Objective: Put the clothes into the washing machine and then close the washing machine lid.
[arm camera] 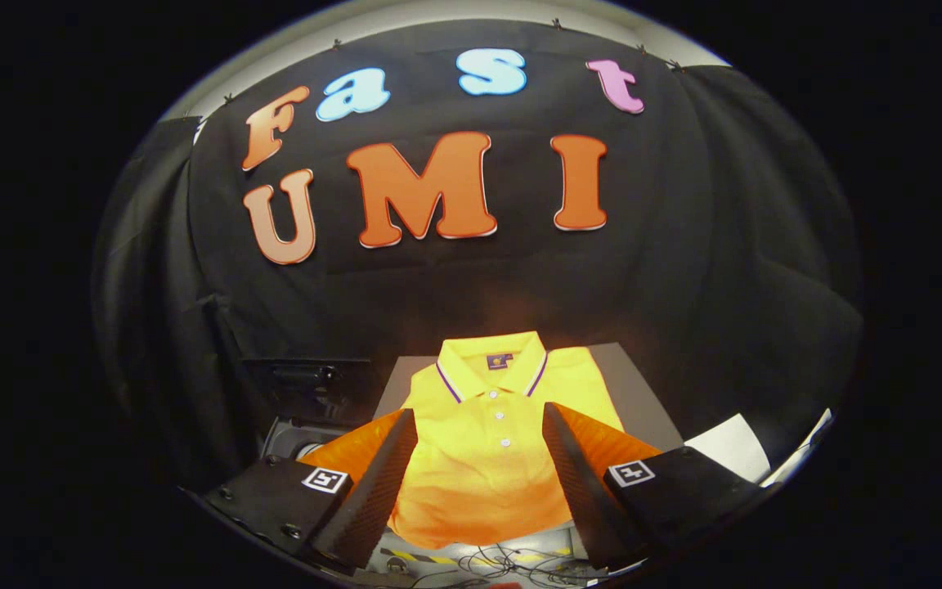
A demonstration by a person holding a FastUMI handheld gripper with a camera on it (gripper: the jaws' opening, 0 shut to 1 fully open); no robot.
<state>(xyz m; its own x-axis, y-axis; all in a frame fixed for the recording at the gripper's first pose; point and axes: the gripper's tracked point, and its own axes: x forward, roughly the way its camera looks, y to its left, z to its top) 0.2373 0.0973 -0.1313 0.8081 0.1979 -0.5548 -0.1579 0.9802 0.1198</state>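
Black cloth backs a grey bench [643, 393] at lower centre, where a folded yellow polo shirt [491, 433] lies. Spread wide, the tool [479, 425] frames the shirt between its fingers [381, 483], gripping nothing. Washing machine [307, 393] sits lower left.

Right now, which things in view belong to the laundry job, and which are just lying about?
Job:
- yellow polo shirt, flat on the grey table
- washing machine, left of the table
- hand-held gripper, open, fingers either side of the shirt

Lying about:
- white sheet
- loose cables on the floor
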